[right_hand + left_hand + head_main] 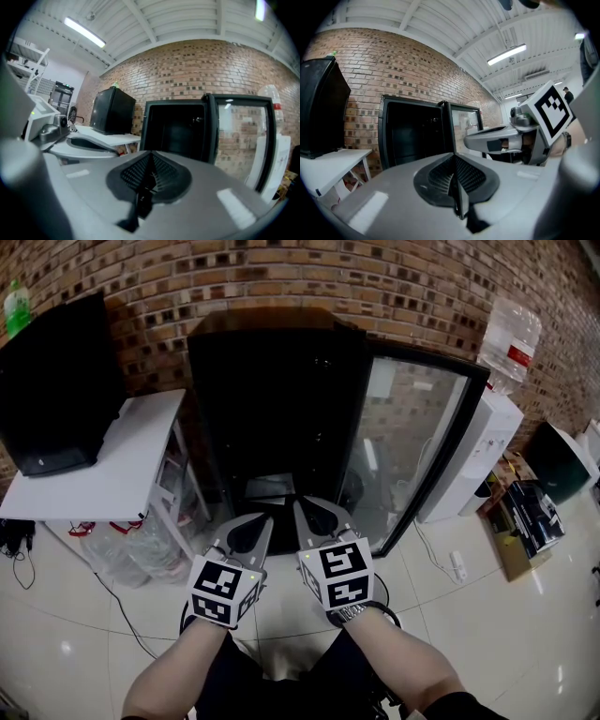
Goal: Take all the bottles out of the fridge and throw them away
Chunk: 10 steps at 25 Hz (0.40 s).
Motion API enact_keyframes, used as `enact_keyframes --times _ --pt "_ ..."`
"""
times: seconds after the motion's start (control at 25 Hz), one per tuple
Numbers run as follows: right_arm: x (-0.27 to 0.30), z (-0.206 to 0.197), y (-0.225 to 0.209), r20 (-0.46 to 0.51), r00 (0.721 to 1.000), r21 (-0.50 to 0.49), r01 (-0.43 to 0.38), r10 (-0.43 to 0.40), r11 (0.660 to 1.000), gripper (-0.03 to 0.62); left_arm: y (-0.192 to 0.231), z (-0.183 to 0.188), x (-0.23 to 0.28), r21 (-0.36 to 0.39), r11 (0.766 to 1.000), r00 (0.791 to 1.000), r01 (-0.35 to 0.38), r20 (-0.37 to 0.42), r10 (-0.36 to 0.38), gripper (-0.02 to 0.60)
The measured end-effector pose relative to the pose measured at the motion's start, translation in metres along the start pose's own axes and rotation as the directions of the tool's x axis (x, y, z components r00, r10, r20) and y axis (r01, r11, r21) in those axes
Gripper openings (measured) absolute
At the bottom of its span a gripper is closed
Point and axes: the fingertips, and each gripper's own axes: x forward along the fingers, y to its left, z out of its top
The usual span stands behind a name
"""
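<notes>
— Left gripper [265, 521] first: how do its jaws stand?
— Pressed together, pad against pad, with nothing between them. It's the same with the right gripper [302, 507], closed tight and empty.
— Where are they held?
— Side by side, close but not touching, about level, with the marker cubes back towards the person's forearms. Both point at the fridge [272, 390].
— And the fridge?
— It's black and stands against the brick wall [375, 287], straight ahead of the tips. Its glass door [412, 437] is swung open to the right. The inside is dark, so I cannot make out what is in it.
— What's around it?
— To the left is a white table [112, 465] with a black box-shaped appliance [56, 390] on it, and a green bottle [16, 307] on top of that. A clear plastic bag [122, 554] lies on the floor under the table. Right of the open door is a white water dispenser [478, 460] carrying a large clear jug [511, 334]. Further right, a cardboard box [516, 549] sits on the pale tiled floor [469, 634].
</notes>
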Motion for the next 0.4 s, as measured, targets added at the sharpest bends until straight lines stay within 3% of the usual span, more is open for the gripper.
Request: enact_keyframes --times 0.4 --pt "0.0007 -0.0016 -0.0015 -0.003 1.0 -0.009 -0.003 0.003 1.0 0.0 0.002 0.0 0.0017 0.008 1.0 1.0 -0.004 -0.004 0.004 0.005"
